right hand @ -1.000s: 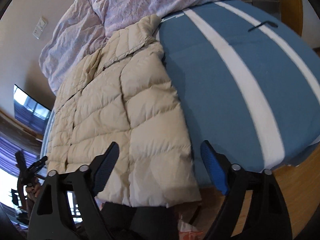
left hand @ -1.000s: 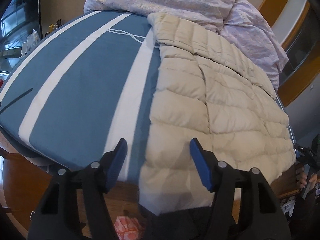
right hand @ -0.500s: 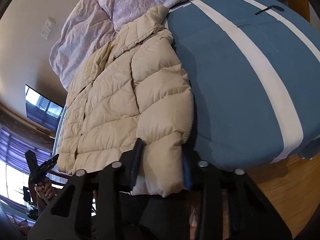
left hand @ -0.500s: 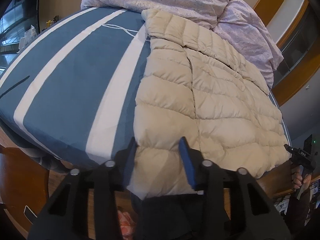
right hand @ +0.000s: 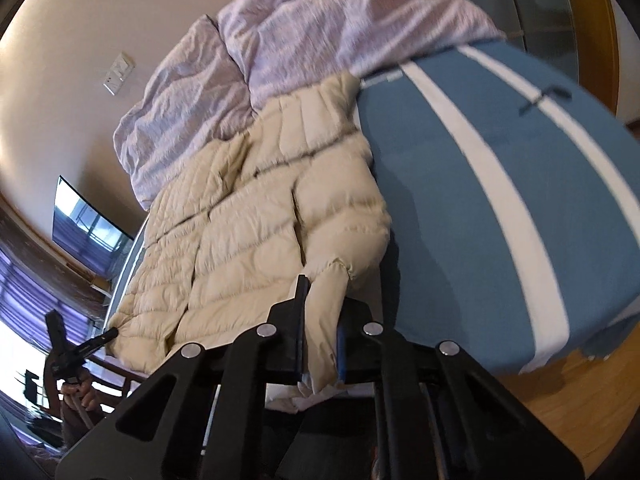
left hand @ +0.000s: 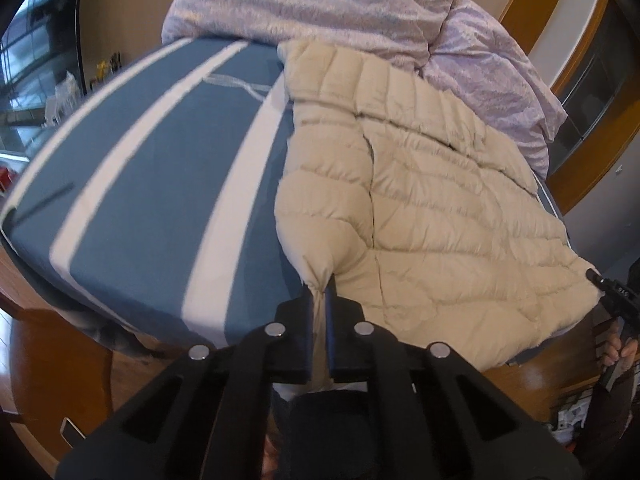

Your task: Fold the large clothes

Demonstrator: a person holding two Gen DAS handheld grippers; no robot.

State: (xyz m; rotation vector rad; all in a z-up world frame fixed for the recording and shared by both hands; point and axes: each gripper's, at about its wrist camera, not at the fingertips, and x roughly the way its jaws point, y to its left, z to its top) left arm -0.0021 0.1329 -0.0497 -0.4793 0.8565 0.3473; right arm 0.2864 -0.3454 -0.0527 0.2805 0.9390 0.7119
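Observation:
A cream quilted puffer jacket (left hand: 420,200) lies spread on a blue bed cover with white stripes (left hand: 160,200). It also shows in the right wrist view (right hand: 256,232). My left gripper (left hand: 319,292) is shut on the jacket's near hem corner, with fabric bunched between the blue pads. My right gripper (right hand: 324,320) is shut on a near fold of the jacket at the bed's edge. The other hand-held gripper shows at each view's edge (left hand: 612,292) (right hand: 80,344).
A crumpled lilac duvet (left hand: 320,0) is piled at the head of the bed behind the jacket, also seen in the right wrist view (right hand: 320,40). Wooden floor (right hand: 580,400) lies below the bed's foot. A dark screen (right hand: 88,232) hangs on the wall.
Both grippers moved in onto the jacket's near edge and closed from wide open to shut on the fabric. The gripped edges now bunch and lift slightly.

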